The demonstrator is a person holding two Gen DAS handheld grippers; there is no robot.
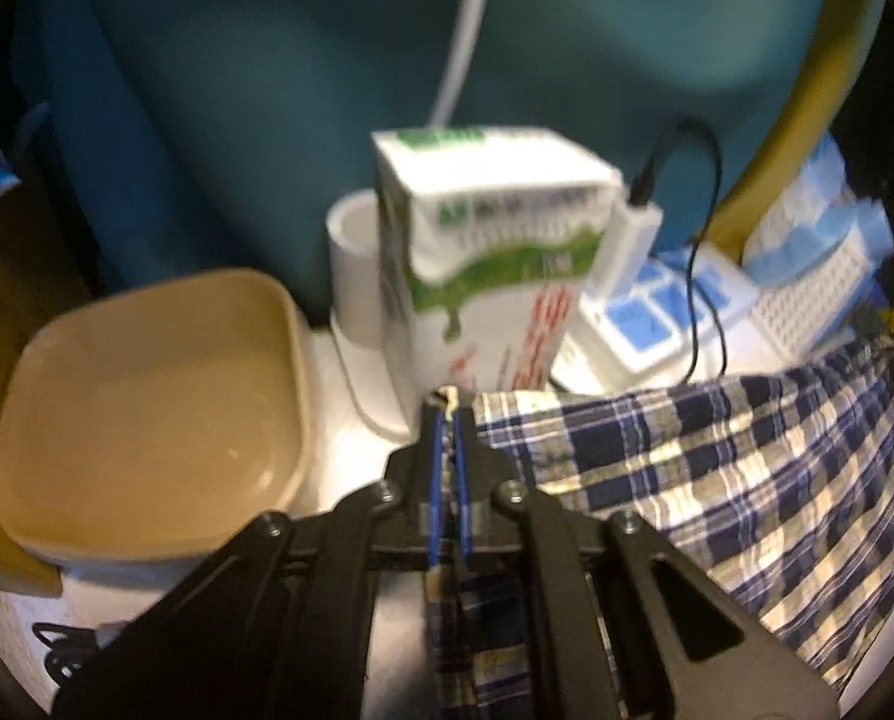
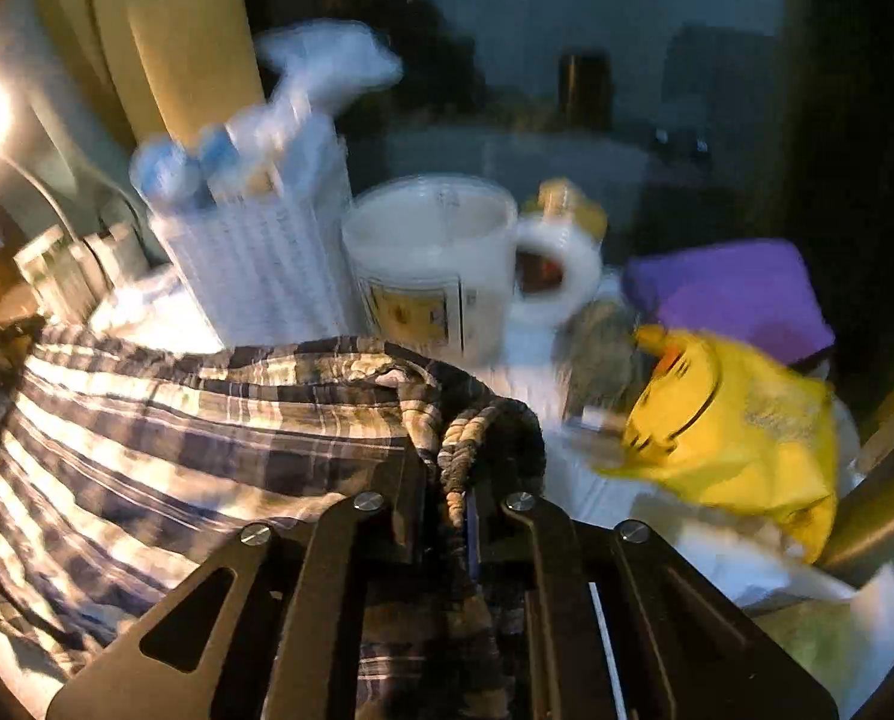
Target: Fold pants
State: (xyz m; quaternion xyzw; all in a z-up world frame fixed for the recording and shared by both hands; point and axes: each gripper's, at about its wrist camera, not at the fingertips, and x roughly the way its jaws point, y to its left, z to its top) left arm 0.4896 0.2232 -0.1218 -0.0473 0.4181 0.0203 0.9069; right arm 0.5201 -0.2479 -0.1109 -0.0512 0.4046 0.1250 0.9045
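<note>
Left tool (image 1: 449, 414) clenched on an edge of the pants (image 1: 717, 468), fabric pinched between the blue pads, rest of the cloth spreading off to the tool's right and draping under it. Right tool (image 2: 468, 480) clamped on a bunched, gathered bit of the pants (image 2: 207, 420), looks like the waistband, cloth fanning to its left. Two pinch points on one edge, cloth stretched between: likely held that way to keep the edge taut and square for a fold. Cloth looks partly lifted, not flat on the table (image 1: 339, 456), but blur makes that hard to confirm.

Clutter tight ahead of both tools. Ahead-left of left tool: tan dish (image 1: 147, 414); dead ahead: carton (image 1: 483, 252). Ahead of right tool: mug (image 2: 441, 264) and white basket (image 2: 261, 264); ahead-right: yellow bag (image 2: 741, 426). Snag or knock-over risk if the edge is carried forward; pulling back toward the holder looks safer. Fold not yet made, judging by the loose spread.
</note>
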